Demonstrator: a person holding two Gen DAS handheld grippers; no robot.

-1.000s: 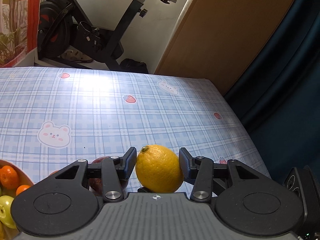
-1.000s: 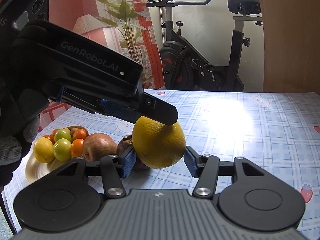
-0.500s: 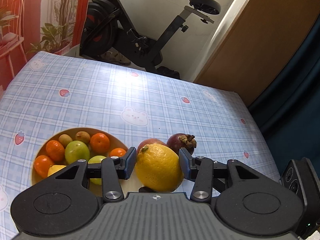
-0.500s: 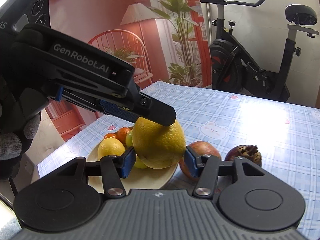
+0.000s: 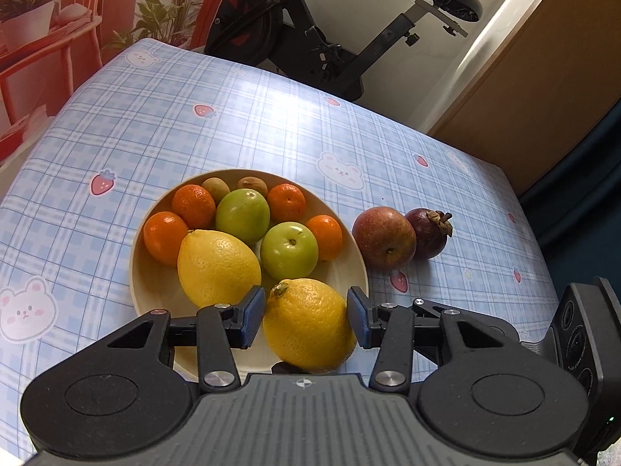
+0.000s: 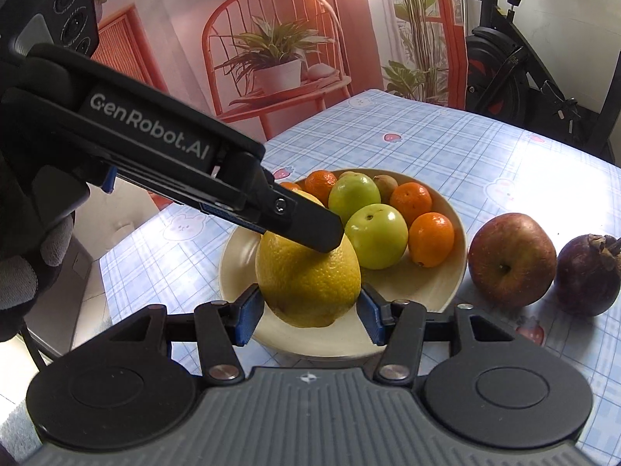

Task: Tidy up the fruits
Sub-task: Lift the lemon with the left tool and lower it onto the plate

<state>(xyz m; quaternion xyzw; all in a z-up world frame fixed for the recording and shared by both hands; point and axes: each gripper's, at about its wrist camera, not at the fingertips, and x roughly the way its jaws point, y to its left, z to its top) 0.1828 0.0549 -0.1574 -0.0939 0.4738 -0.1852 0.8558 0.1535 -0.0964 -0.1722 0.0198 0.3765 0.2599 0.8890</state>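
**Lemon pinched by both hand-held grippers over the plate**

Left hand-held gripper (image 5: pixel 306 322) & right hand-held gripper (image 6: pixel 308 310) each pinch the same lemon (image 5: pixel 308 324), held just above the near rim of the plate (image 5: pixel 357 268). Beyond the pads: 2nd lemon (image 5: pixel 217 268), green fruits, mandarins on the plate. Right of it, on the checked blue surface (image 5: pixel 155 124): apple (image 5: pixel 384 237) touching a mangosteen (image 5: pixel 427 233). Far edge: exercise bike (image 5: pixel 310 39), potted plants, orange-red chair (image 6: pixel 271 58).

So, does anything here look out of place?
Yes: the red apple and dark purple mangosteen sit on the tablecloth beside the beige plate, not on it. Oddly, both grippers clamp one yellow lemon.
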